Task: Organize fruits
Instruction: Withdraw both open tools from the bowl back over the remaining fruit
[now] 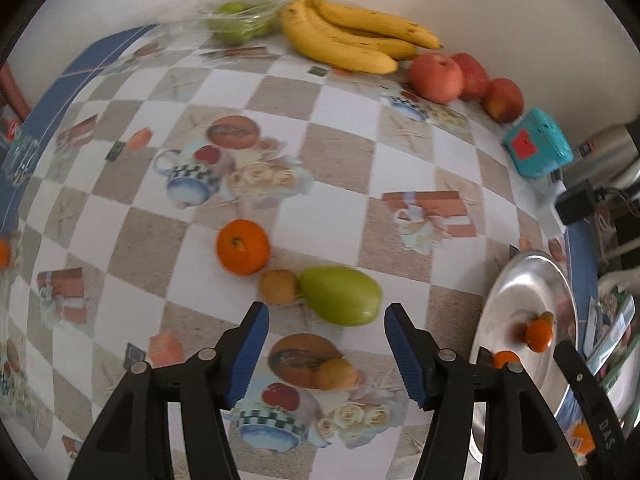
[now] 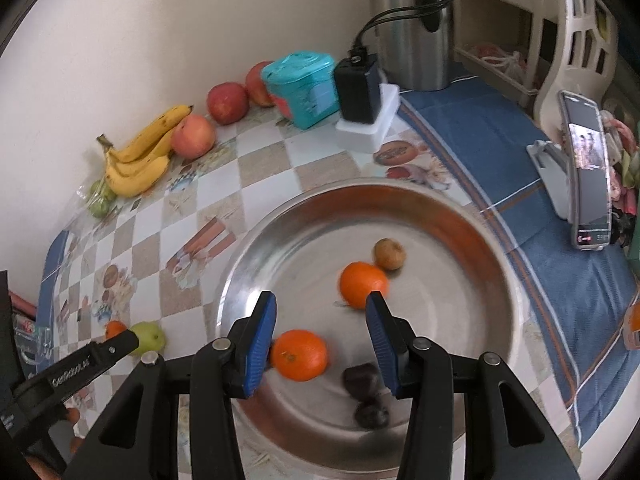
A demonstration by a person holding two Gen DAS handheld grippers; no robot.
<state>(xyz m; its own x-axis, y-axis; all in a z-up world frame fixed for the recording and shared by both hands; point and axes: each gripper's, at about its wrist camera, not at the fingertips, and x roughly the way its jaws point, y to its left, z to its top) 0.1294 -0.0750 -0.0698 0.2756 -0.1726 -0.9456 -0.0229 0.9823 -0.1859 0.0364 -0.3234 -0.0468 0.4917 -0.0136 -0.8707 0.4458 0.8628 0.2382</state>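
Observation:
My left gripper (image 1: 326, 334) is open and empty, just short of a green pear (image 1: 340, 295), a small brown fruit (image 1: 279, 287) and an orange (image 1: 243, 246) on the checkered tablecloth. My right gripper (image 2: 321, 330) is open and empty above a steel tray (image 2: 472, 224). The tray holds two oranges (image 2: 299, 355) (image 2: 363, 284), a small brown fruit (image 2: 389, 254) and two dark fruits (image 2: 362, 379). The tray also shows in the left wrist view (image 1: 520, 280). The left gripper's arm (image 2: 80, 368) shows at the right wrist view's left edge.
Bananas (image 1: 352, 36), three red apples (image 1: 438, 77) and bagged green fruit (image 1: 236, 20) lie along the wall. A teal box (image 1: 536, 142), a black adapter on a white block (image 2: 358, 88), a steel kettle (image 2: 412, 28) and a phone on a stand (image 2: 588, 172) stand to the right.

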